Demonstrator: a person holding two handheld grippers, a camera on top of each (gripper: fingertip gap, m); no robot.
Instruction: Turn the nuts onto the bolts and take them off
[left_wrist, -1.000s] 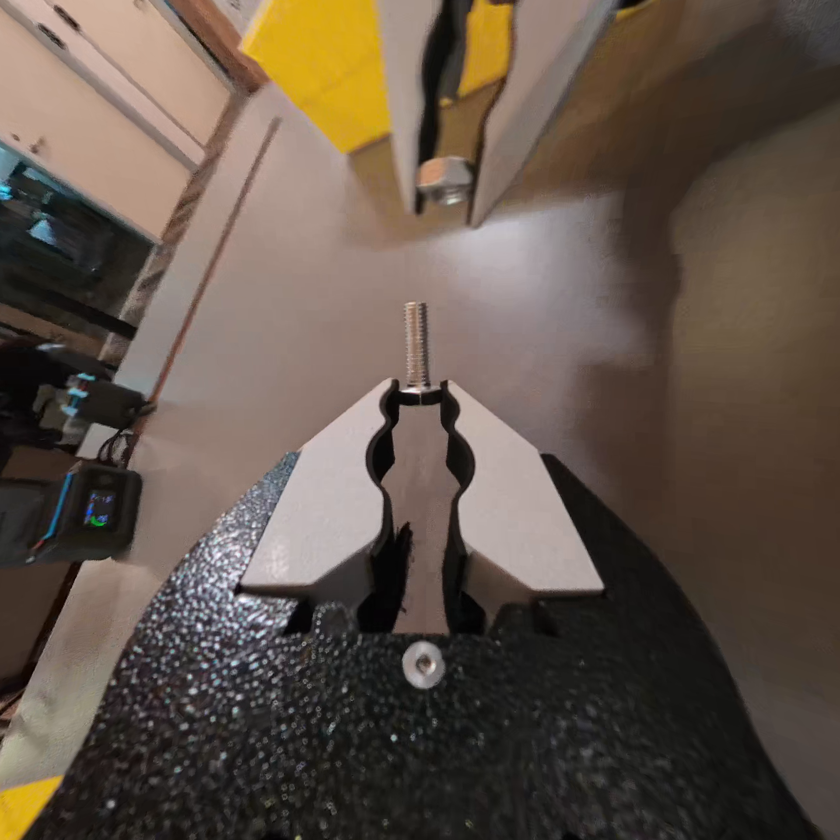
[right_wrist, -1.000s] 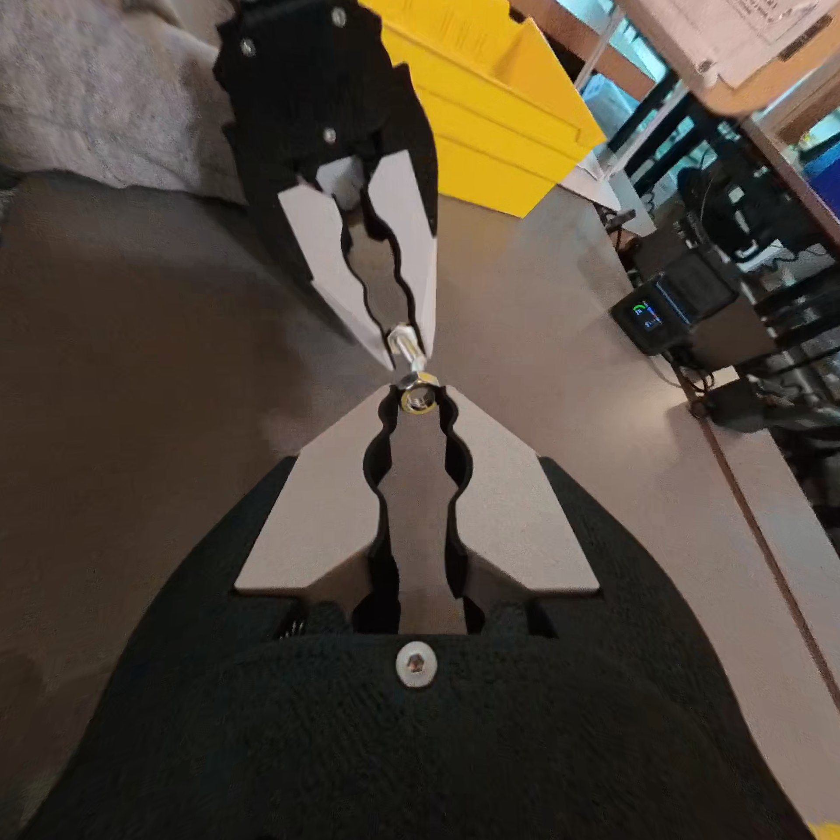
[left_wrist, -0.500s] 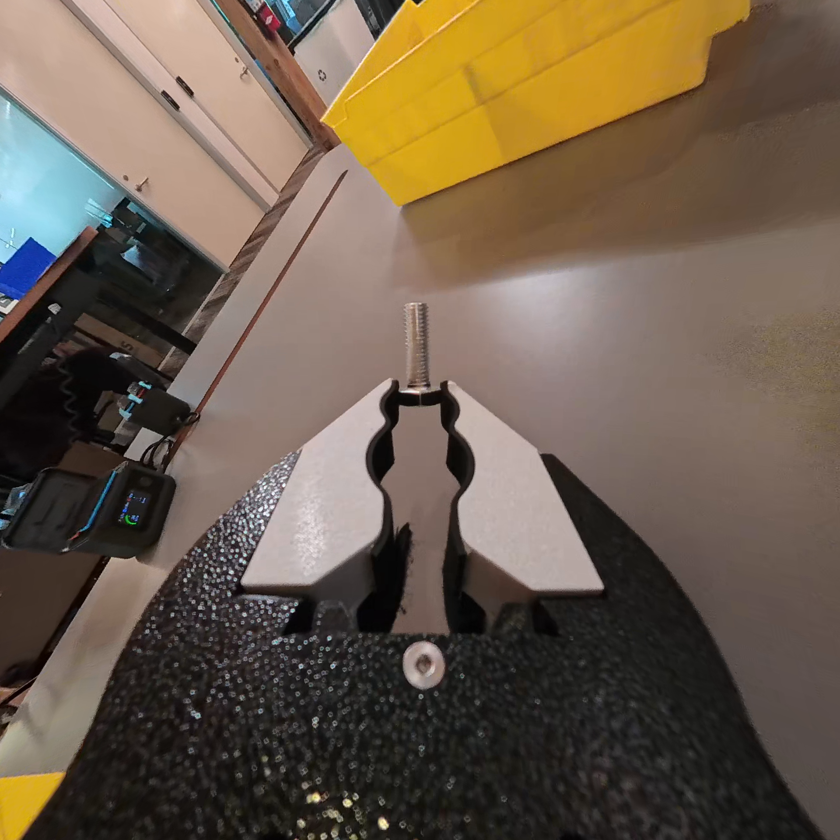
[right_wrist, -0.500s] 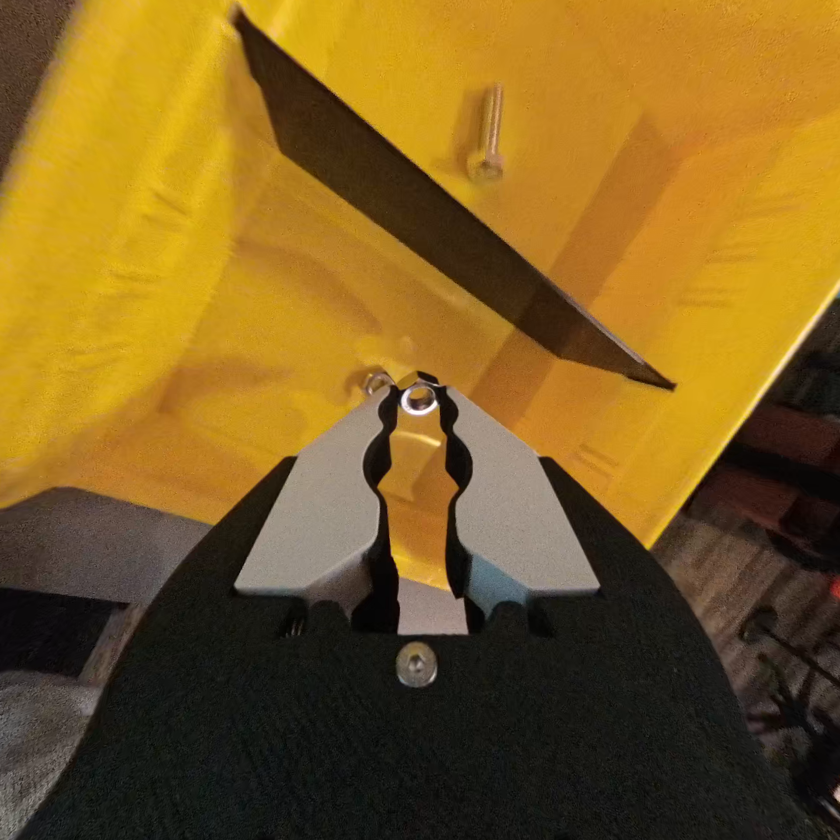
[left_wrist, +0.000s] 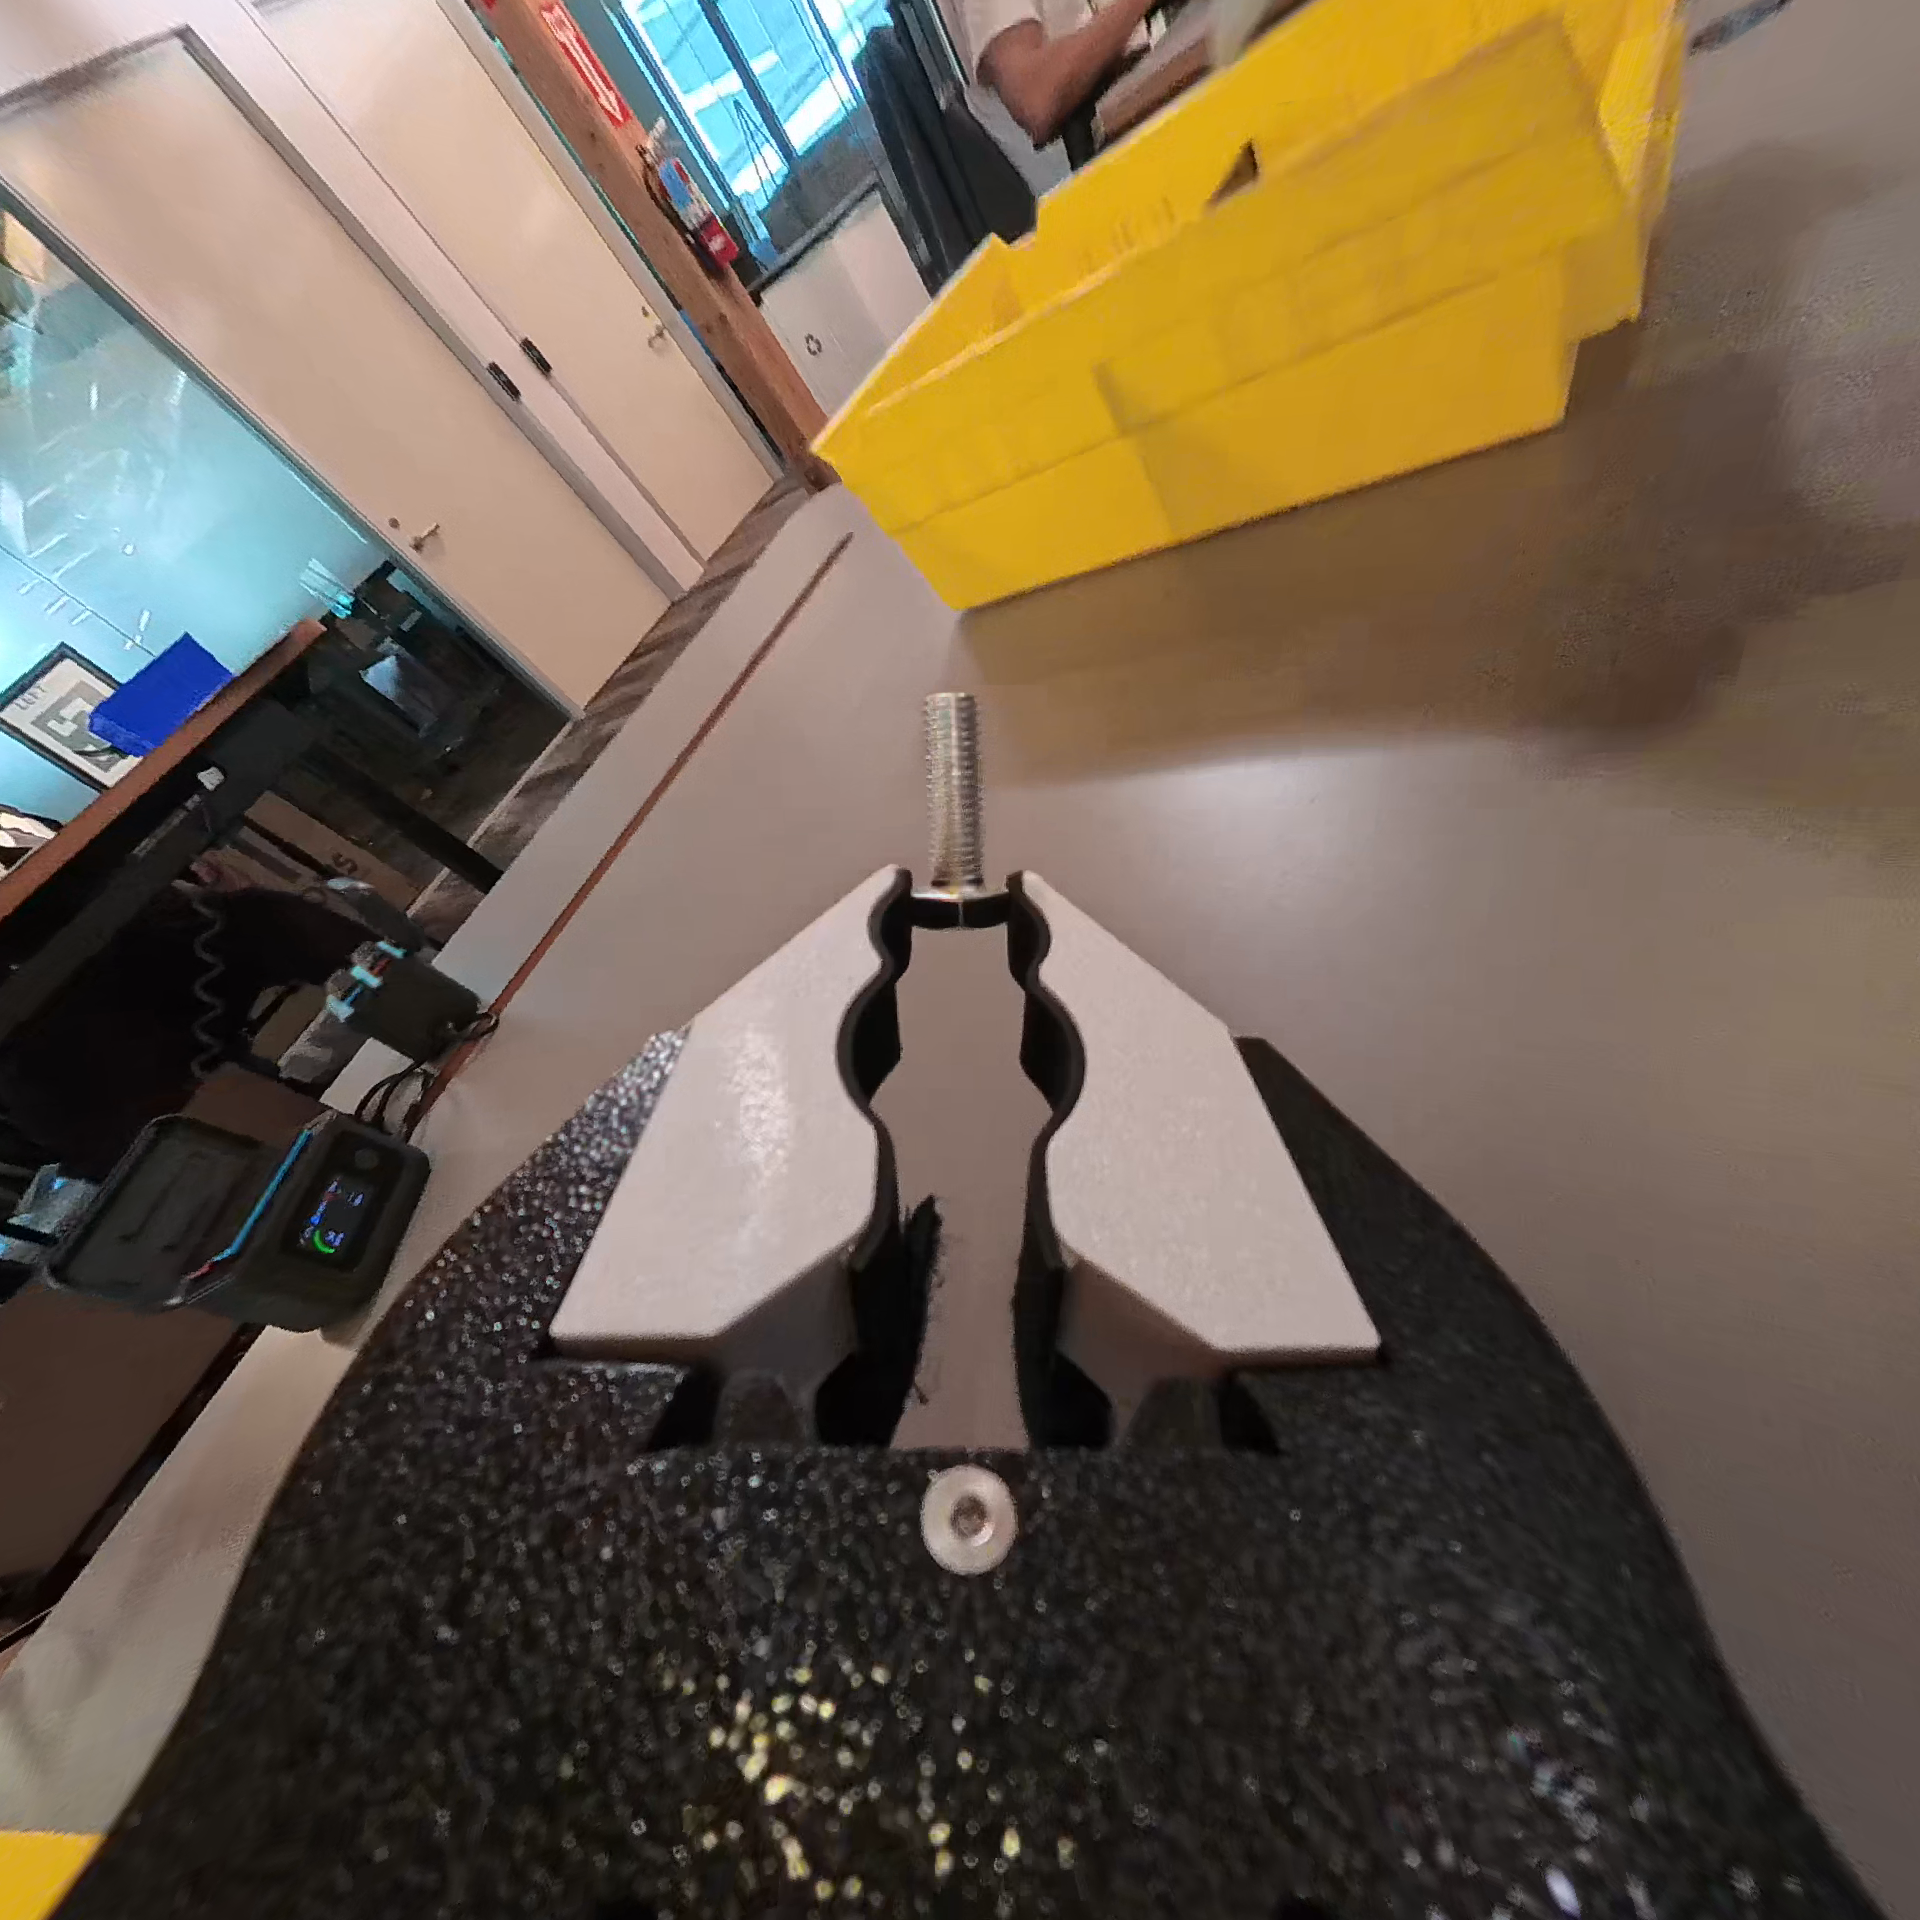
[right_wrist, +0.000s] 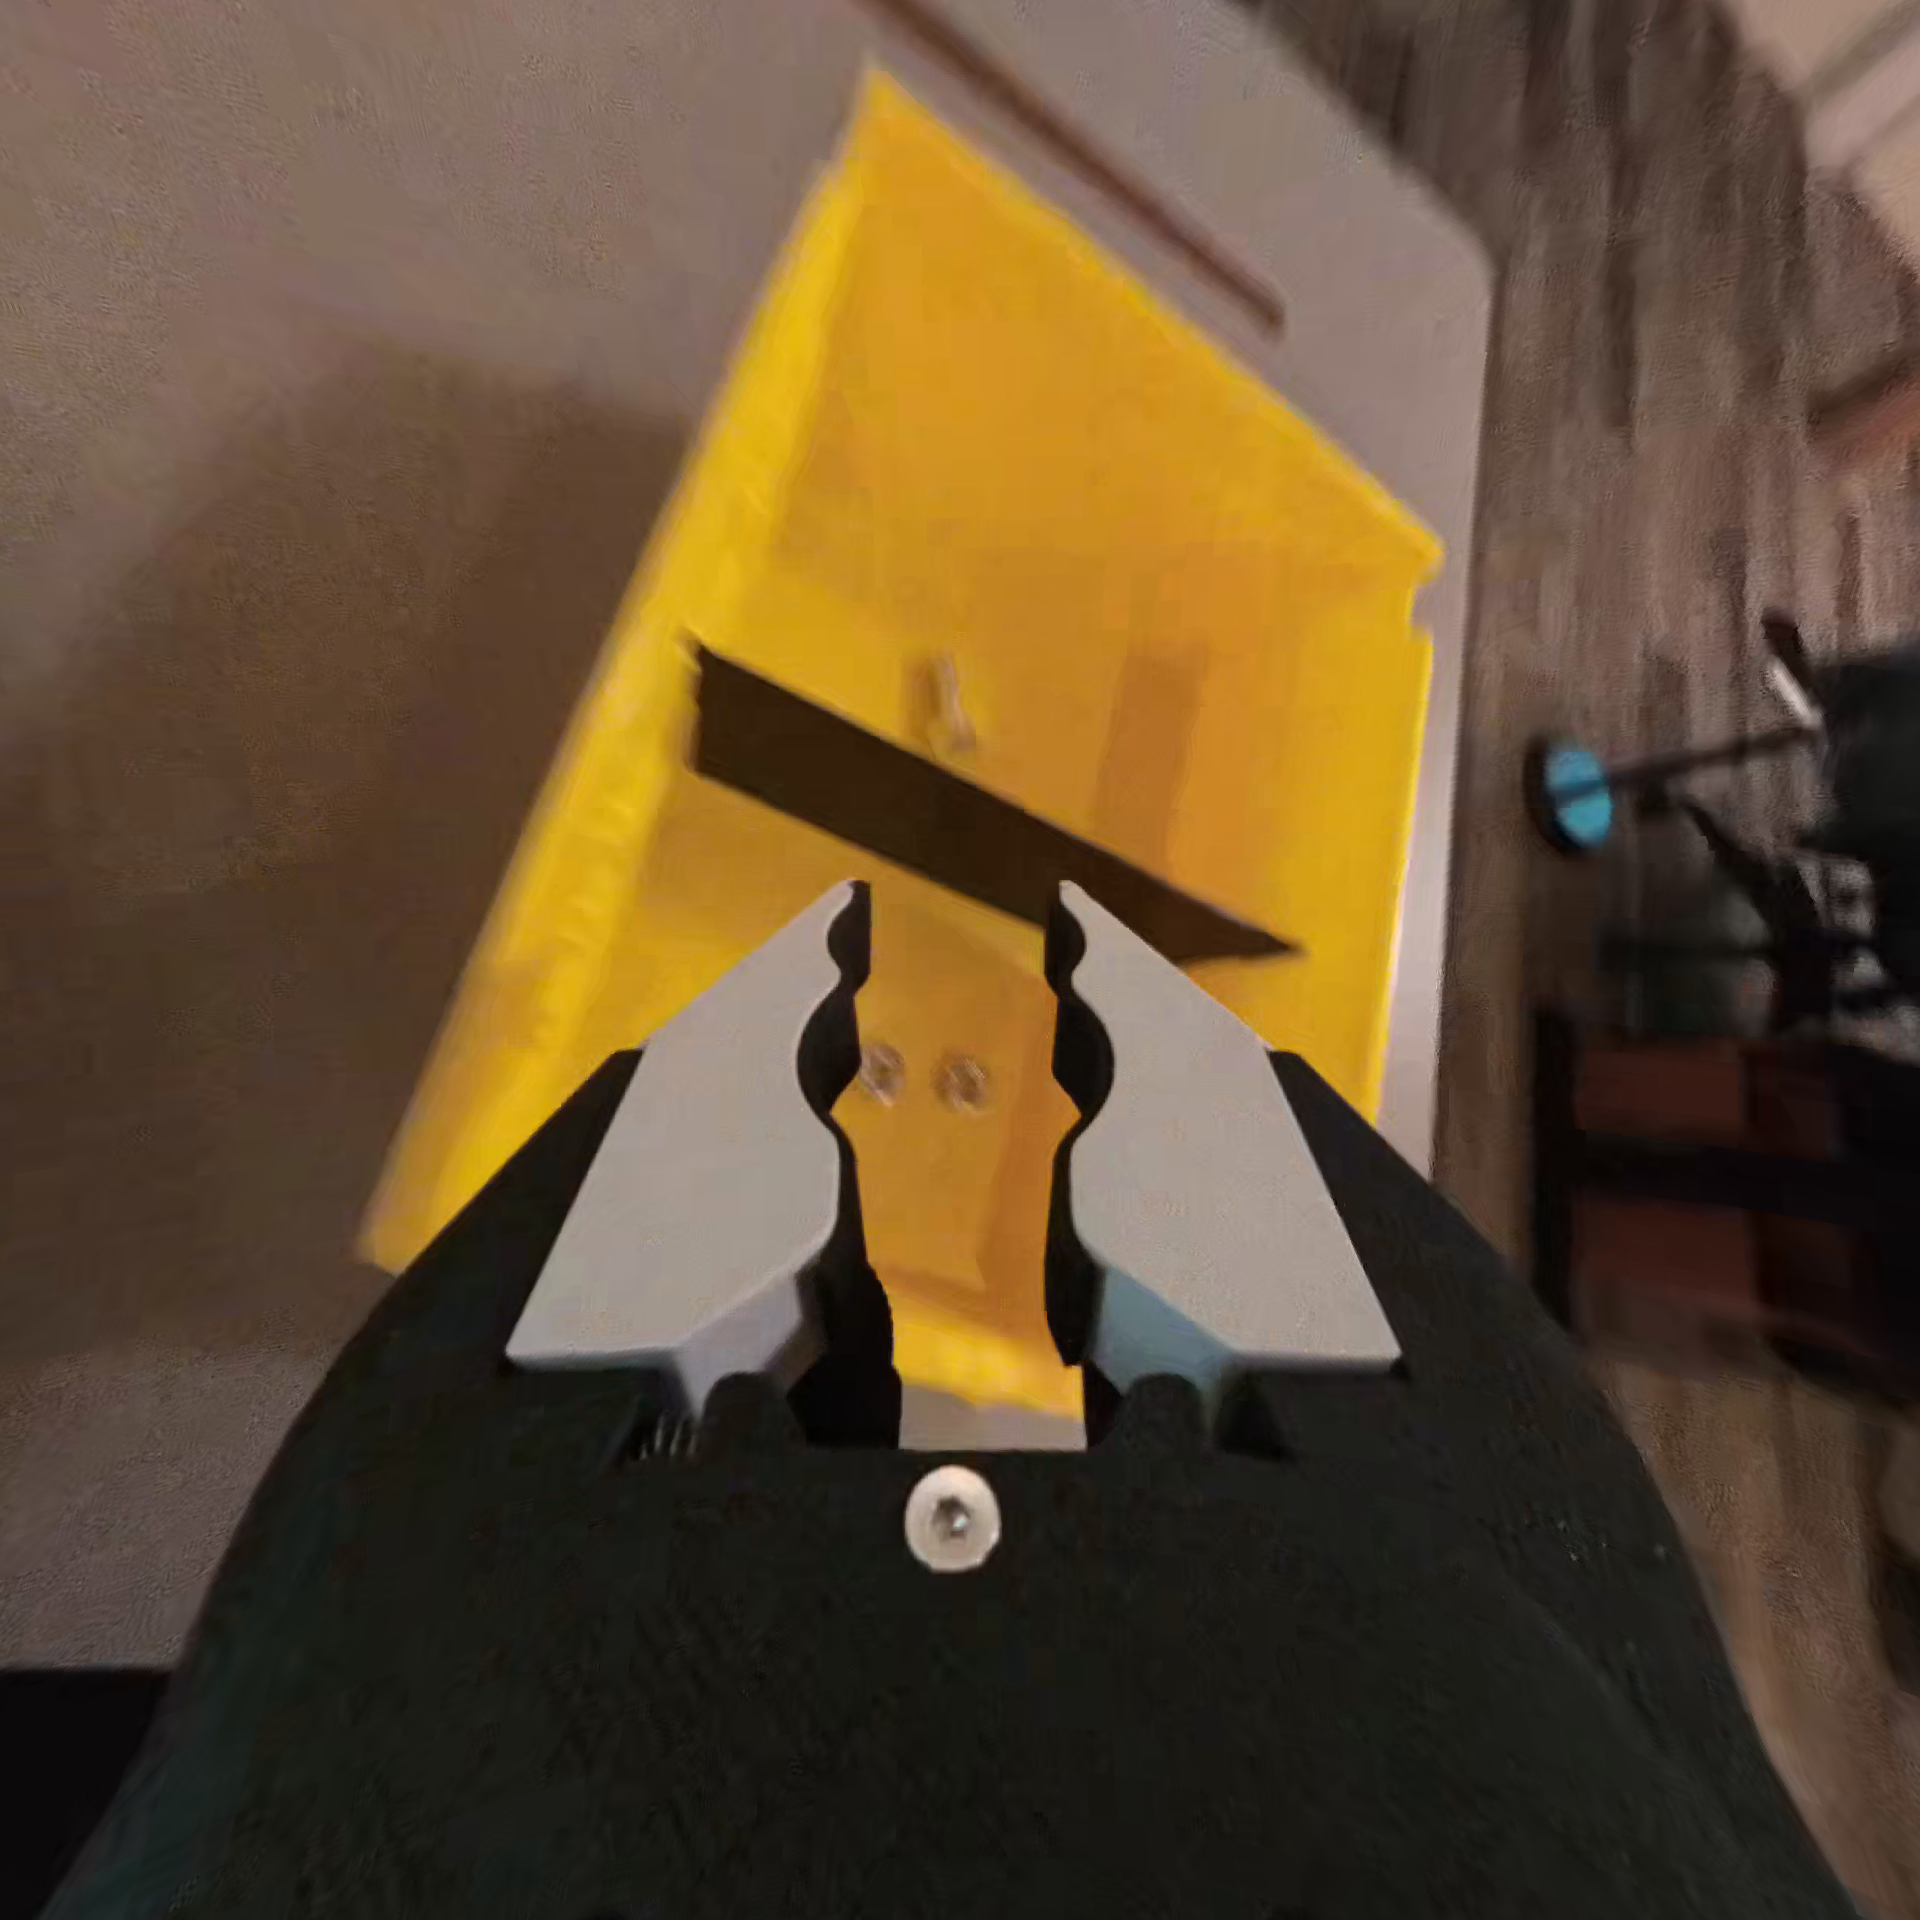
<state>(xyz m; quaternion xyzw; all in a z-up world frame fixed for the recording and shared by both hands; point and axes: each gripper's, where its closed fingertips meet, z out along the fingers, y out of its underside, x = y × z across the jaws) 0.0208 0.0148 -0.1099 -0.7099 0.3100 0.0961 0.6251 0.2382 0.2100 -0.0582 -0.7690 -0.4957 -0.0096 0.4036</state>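
Observation:
My left gripper (left_wrist: 958, 902) is shut on the head of a silver bolt (left_wrist: 954, 795), whose bare threaded shank points forward over the grey table (left_wrist: 1455, 987). My right gripper (right_wrist: 956, 899) is open and empty, above a yellow bin (right_wrist: 1039, 499). Two nuts (right_wrist: 923, 1076) lie side by side on the bin floor in the near compartment, seen between my fingers. A second bolt (right_wrist: 948, 698) lies in the far compartment behind a black divider (right_wrist: 966, 821). The same yellow bin (left_wrist: 1247, 343) stands far ahead in the left wrist view.
The table's left edge (left_wrist: 665, 748) runs beside a small black device with a lit screen (left_wrist: 260, 1236) and cables. A person (left_wrist: 1049, 62) stands beyond the bin. In the right wrist view the table's end (right_wrist: 1455, 520) borders a wood floor. There is about 30 centimeters between the tips of the two grippers.
My right gripper carried the nut from the bolt tip to the yellow bin, opened and let it go beside another nut, then drew back. My left gripper kept hold of the bolt.

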